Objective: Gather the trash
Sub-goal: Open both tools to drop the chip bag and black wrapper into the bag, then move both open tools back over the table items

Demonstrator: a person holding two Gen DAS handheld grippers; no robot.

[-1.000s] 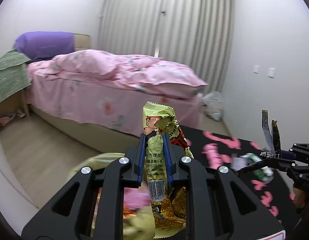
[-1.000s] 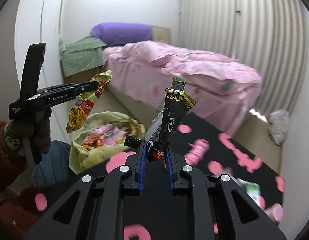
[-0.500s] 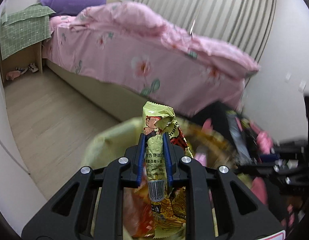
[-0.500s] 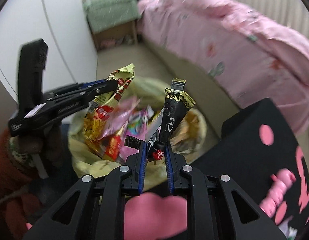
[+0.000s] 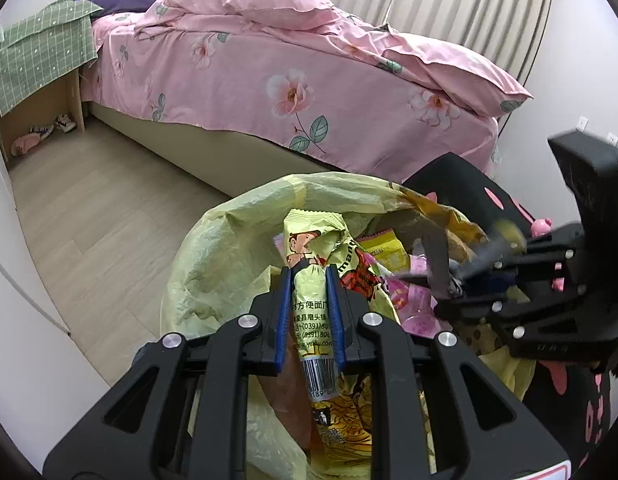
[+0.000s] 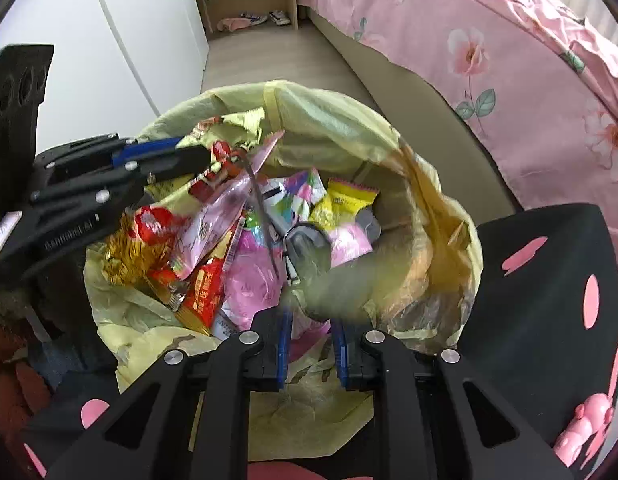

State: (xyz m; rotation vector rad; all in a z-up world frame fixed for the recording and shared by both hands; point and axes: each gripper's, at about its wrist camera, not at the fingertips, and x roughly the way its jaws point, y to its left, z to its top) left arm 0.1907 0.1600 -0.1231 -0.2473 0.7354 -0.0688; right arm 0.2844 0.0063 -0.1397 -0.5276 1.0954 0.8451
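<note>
Left gripper: clamping yellow noodle wrapper, reading "(0391)".
Right gripper: fingers standing apart above yellow trash bag.

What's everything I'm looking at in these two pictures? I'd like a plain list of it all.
Trash bag: one, pale yellow, open on the floor beside the bed.
Discarded wrappers: many, pink, red, gold and yellow, piled inside the bag.
Dark wrapper: one, grey-black, blurred, just in front of the right gripper over the bag.
Yellow snack wrapper: one, yellow-green with a cartoon face, pinched above the bag.
Bed: one, pink floral bedding, purple pillow at its head.
Black cloth: one, with pink shapes, right of the bag.
Nightstand: one, wooden, under a green checked cloth, shoes inside.
Left gripper: black, shut on the yellow snack wrapper.
Right gripper: black, open.
</note>
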